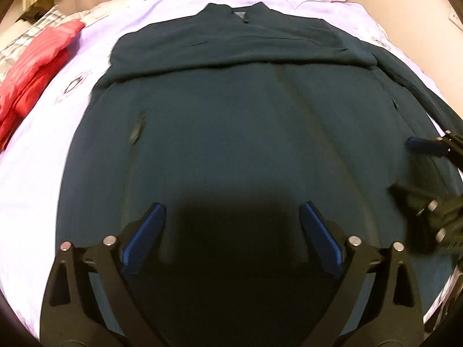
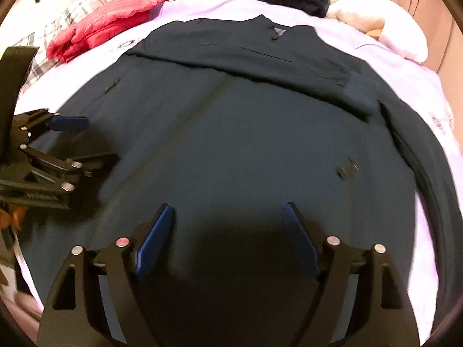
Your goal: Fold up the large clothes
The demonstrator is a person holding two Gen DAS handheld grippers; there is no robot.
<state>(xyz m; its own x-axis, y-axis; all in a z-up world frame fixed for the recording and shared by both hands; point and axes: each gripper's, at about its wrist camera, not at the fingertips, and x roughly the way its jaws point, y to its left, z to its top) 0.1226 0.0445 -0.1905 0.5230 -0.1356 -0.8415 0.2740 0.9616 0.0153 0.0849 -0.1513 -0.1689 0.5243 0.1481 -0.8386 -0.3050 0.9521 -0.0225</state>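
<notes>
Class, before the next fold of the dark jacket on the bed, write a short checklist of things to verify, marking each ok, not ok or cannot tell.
1. Left gripper open, holding nothing: ok.
2. Right gripper open, holding nothing: ok.
3. One sleeve folded across the jacket: ok.
4. Other sleeve folded in: not ok, it trails along the edge.
5. Nearest hem lying flat: cannot tell, hidden by shadow.
6. Red garment apart from the jacket: ok.
</notes>
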